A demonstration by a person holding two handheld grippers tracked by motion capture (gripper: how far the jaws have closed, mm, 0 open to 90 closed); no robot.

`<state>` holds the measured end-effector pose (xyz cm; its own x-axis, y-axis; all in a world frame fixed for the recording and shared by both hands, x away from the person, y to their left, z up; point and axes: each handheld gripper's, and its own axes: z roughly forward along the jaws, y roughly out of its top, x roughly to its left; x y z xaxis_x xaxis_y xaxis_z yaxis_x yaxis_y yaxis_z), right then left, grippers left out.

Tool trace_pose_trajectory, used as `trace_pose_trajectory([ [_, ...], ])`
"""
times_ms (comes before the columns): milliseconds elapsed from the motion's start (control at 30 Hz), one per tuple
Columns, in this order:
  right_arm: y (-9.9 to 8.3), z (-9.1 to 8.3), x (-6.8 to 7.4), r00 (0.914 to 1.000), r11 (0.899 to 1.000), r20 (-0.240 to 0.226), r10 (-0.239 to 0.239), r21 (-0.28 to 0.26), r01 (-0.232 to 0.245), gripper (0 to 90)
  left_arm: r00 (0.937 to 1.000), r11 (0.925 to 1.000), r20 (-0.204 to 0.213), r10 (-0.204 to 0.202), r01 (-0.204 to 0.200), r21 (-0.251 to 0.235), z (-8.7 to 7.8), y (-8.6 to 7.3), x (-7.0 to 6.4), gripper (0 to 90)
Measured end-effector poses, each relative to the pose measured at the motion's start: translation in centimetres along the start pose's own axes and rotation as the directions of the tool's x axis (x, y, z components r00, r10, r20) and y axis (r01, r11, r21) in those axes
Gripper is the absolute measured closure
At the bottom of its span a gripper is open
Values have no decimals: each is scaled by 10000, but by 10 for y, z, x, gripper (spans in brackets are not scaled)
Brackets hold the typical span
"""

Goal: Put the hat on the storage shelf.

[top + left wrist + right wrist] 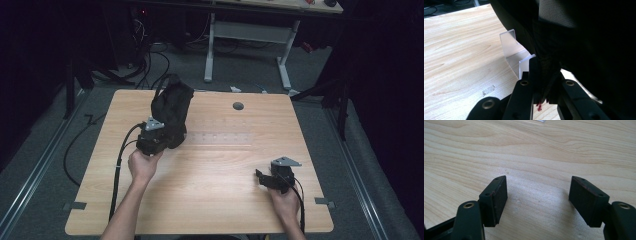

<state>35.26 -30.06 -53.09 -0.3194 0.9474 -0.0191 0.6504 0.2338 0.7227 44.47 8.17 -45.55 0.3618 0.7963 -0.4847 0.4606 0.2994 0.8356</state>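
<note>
A black fabric bag (172, 111) stands upright on the far left part of the wooden table (220, 170). My left gripper (156, 135) sits at its near lower side. In the left gripper view the bag (586, 45) looms large, and my left gripper (545, 77) is shut on a fold of its dark fabric. A clear plastic stand (511, 48) sits on the table under the bag's edge. Near the table's front right, my right gripper (263, 177) rests low and points left. It is open (537, 195) over bare wood, with nothing between its pads.
A round cable hole (238, 106) lies in the table's far middle. A small clear strip (488, 90) lies on the wood near the left gripper. Cables (75, 145) run over the floor at the left. A white-legged desk (250, 30) stands behind the table.
</note>
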Motion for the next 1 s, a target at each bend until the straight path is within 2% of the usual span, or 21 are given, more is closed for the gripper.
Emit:
trace_pose_trajectory([
  [233, 0, 0, 0, 10000, 10000, 3, 10, -3, -10, 312, 9999, 9999, -18, -116, 115, -69, -1, 0, 1, 836],
  [300, 0, 0, 0, 10000, 10000, 2, 9, -3, -9, 312, 9999, 9998, 5, -168, 169, -73, -1, 1, 1, 801],
  [333, 0, 0, 0, 10000, 10000, 2, 10, -5, -10, 312, 9998, 9998, 17, -181, 182, -108, -2, 1, 1, 734],
  [400, 0, 0, 0, 10000, 10000, 3, 9, -3, -9, 312, 9999, 9997, 13, -132, 132, -221, -3, 1, 1, 711],
  [467, 0, 0, 0, 10000, 10000, 1, 10, -5, -10, 312, 9999, 9997, -22, -136, 135, -214, -3, 1, 1, 629],
  [633, 0, 0, 0, 10000, 10000, 1, 8, -4, -8, 312, 9992, 9988, -114, -371, 367, -329, -4, 2, 4, 469],
  [733, 0, 0, 0, 10000, 10000, 2, 9, -3, -9, 312, 9983, 9977, -63, -574, 571, -370, -7, 4, 5, 423],
  [1000, 0, 0, 0, 10000, 10000, 3, 8, -3, -8, 312, 9977, 9973, 93, -679, 681, -281, -14, 6, 1, 338],
])
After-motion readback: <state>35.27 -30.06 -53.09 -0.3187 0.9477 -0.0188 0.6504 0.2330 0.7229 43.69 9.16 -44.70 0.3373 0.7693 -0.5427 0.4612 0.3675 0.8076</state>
